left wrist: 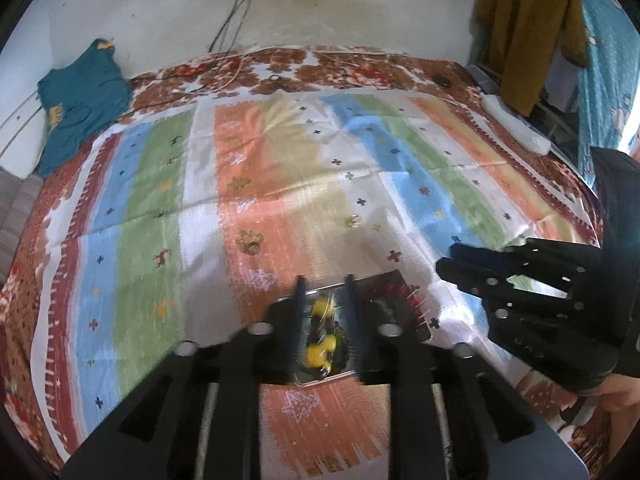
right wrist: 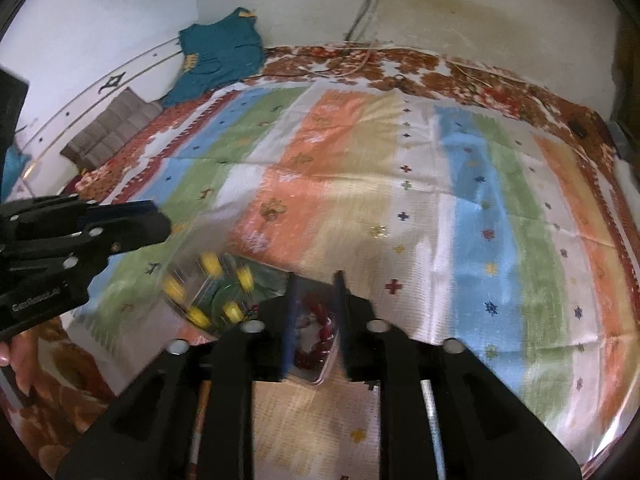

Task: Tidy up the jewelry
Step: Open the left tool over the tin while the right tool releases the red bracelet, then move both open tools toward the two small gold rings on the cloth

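Observation:
A clear plastic packet with yellow-bead jewelry lies on the striped bedspread, between the fingers of my left gripper, which is open above it. The same packet shows in the right wrist view, blurred. A second clear packet with red-bead jewelry lies just right of it, between the fingers of my right gripper, which is open around it. In the left wrist view this packet is partly hidden by my finger. The right gripper body hovers to the right.
The striped cloth covers a bed against a white wall. A teal garment lies at the back left, cables along the back edge, a white power strip at the back right. Small gold pieces rest on the cloth.

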Motion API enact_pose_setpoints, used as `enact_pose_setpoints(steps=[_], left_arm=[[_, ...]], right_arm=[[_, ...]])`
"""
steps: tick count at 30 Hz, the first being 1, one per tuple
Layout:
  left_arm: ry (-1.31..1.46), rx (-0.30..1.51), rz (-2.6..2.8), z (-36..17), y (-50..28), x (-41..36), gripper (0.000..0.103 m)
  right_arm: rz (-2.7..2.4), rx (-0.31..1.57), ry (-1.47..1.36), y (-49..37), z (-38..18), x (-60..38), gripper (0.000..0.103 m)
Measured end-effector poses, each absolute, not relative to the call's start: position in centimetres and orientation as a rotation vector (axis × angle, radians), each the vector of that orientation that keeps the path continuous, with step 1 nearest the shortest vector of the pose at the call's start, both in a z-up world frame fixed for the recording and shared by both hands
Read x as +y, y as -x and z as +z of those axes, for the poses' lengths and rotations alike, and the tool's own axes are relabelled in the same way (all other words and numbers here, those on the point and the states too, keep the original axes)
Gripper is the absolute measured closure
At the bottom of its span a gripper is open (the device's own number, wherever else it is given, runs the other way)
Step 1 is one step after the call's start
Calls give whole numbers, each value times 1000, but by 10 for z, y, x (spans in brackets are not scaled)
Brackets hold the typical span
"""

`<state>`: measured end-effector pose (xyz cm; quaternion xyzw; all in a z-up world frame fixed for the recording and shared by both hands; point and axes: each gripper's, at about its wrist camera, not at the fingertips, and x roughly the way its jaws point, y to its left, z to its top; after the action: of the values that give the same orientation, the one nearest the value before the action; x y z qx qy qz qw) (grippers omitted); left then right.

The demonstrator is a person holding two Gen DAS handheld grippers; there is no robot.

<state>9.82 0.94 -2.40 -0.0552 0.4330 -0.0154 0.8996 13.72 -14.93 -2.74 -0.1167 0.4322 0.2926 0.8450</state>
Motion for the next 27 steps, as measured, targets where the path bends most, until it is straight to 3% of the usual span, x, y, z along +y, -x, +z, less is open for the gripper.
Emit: enact_pose_setpoints(steps=[5, 11, 27], left_arm=[[137, 894, 19, -25, -100, 23, 61], [157, 917, 56, -31, -107, 32, 52], [156, 1009, 138, -57, -147, 44, 38]], right_arm=[[579, 947, 255, -147, -35, -151, 66], [558, 966, 253, -157, -40, -151, 60], [503, 1029, 272, -193, -57, -140, 48]])
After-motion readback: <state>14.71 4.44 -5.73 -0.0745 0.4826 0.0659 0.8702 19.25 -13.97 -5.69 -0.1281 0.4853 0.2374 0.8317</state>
